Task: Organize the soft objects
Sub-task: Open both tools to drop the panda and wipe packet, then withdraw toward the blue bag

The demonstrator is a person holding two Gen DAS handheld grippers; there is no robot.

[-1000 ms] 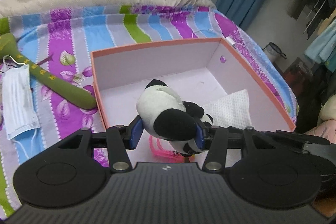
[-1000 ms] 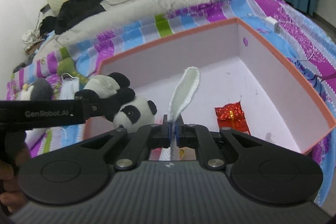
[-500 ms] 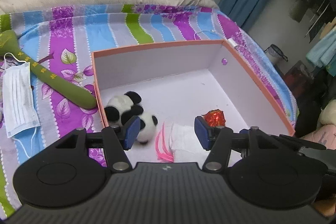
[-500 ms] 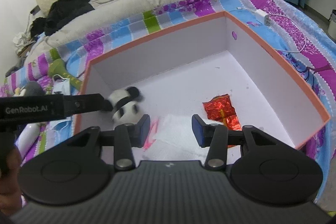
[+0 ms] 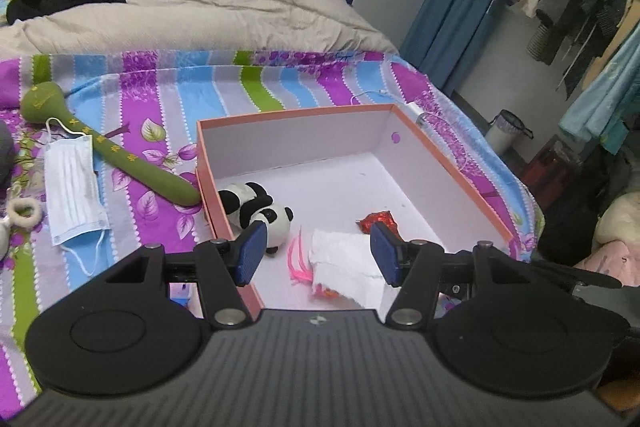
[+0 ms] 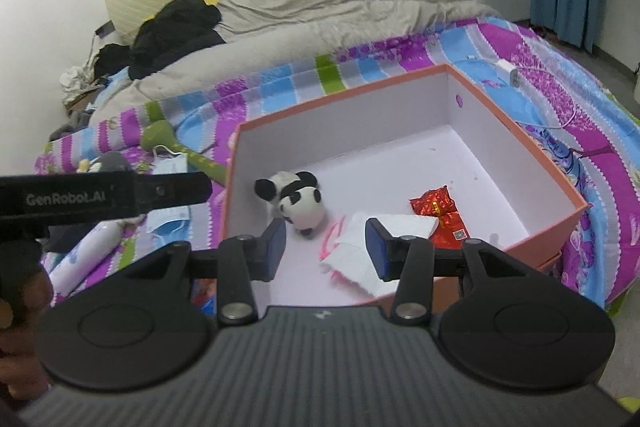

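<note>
We see both views under soft, even indoor light with only weak shadows inside the orange cardboard box with white walls, the fisheye lens bending the edges strongly, corners darkened, and the right view slightly hazier, with a pale purple tint.

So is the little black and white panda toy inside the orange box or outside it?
Inside. The black and white plush panda lies on its side on the white floor of the orange cardboard box, near the left wall.
</note>
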